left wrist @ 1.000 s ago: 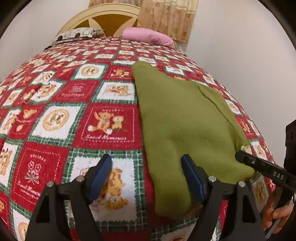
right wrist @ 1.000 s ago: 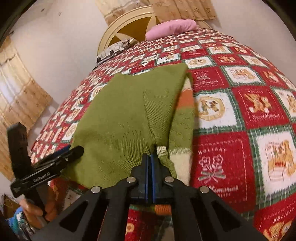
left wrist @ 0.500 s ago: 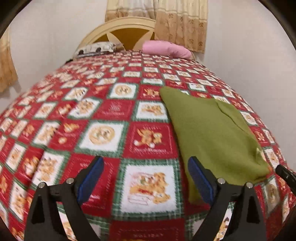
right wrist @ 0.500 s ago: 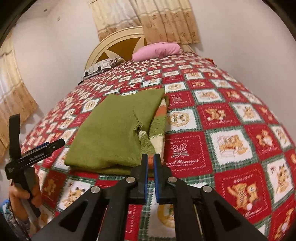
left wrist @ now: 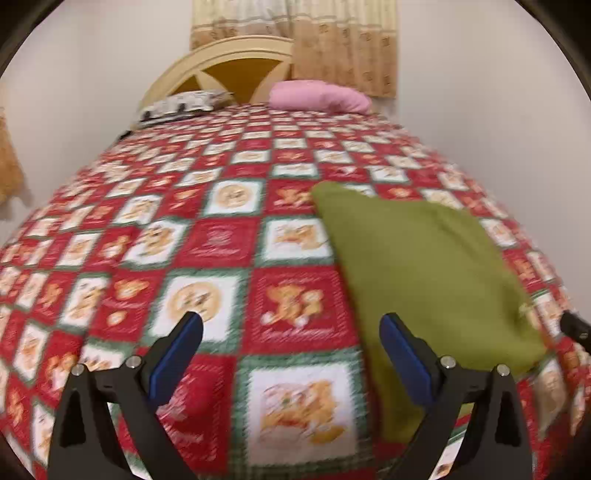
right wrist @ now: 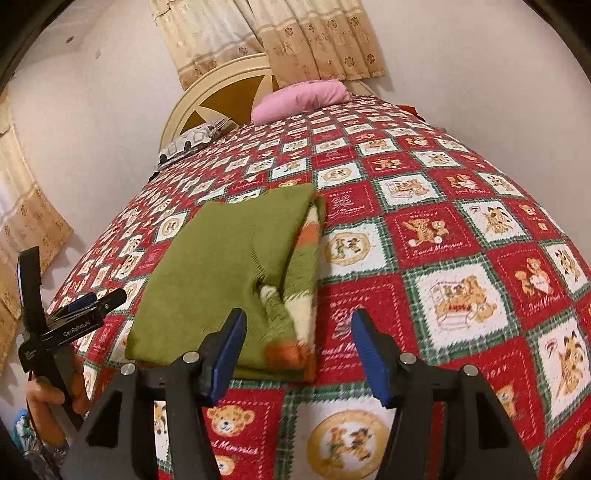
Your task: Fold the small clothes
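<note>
Before me spreads a red, white and green patchwork quilt printed with teddy bears (right wrist: 461,236), covering the whole bed. At its far end I see a rounded cream wooden headboard (left wrist: 221,55), with a pink pillow (left wrist: 317,95) and a white pillow with a dark pattern (left wrist: 181,105) lying against it. Beige flower-patterned curtains (right wrist: 306,33) hang on the white wall behind.

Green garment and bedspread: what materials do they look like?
Green garment: looks like soft matte knit, wool or acrylic; ribbed texture, with a striped orange and cream layer at its edge. Bedspread: likely printed woven cotton, flat matte finish; fibre uncertain.
</note>
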A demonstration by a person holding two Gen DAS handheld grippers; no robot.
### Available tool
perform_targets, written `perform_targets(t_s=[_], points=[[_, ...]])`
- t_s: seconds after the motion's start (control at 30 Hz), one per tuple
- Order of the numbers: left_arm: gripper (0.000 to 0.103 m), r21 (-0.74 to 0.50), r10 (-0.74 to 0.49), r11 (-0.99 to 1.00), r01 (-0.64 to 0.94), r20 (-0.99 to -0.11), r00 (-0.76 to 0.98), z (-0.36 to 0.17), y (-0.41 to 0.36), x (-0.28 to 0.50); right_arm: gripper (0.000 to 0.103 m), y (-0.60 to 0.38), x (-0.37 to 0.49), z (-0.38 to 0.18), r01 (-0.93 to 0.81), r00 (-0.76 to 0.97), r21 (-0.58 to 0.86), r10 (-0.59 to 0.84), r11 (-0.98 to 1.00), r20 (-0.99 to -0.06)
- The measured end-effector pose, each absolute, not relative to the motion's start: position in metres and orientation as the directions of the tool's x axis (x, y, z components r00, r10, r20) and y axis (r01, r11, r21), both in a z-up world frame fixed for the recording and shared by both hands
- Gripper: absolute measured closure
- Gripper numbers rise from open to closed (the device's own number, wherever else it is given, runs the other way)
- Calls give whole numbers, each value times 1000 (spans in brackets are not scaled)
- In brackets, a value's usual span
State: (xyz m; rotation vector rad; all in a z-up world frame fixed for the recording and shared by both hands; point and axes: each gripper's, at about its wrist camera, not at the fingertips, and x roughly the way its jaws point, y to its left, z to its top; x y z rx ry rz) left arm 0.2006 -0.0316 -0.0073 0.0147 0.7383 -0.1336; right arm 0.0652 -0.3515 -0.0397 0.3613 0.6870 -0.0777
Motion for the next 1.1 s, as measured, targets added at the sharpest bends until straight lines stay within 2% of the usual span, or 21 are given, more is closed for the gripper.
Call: perform_targets(t_s=[0.2,0.33,0.47,0.6,0.67,0.8,0.93,1.1], points=[[4,-316,-337,937,152,-691,640,-6,-35,248,43,-377,100,-37,208,764,334,60,919,-642],[15,-412,-424,898,155,-718,552,-16,-58,283,43,-395,135,-38,217,773,416,105,883,-625],[25,-458,-459,879,133,-737,496,-40,-75,301,43,-396,174,-54,191,744,427,153,884,-651],[25,-487,-486,862,137,-722,493,-57,-76,300,43,-392,205,-80,147,689,455,239,878,-684],[25,-487,-497,859,160,-715,492,-58,-75,298,43,-396,213,-92,119,682,548,334,828,-651],[25,-504,-525,843,187,-696,490,-60,-72,300,41,-398,217,-97,70,680,594,398,801,-616],[25,-536,-549,824,181,-678,490,-60,-68,304,39,-393,223,-96,40,668,578,408,815,-622],[24,-500,-538,837,221,-681,497,-59,-75,305,41,-380,235,-94,-16,644,508,398,861,-653]])
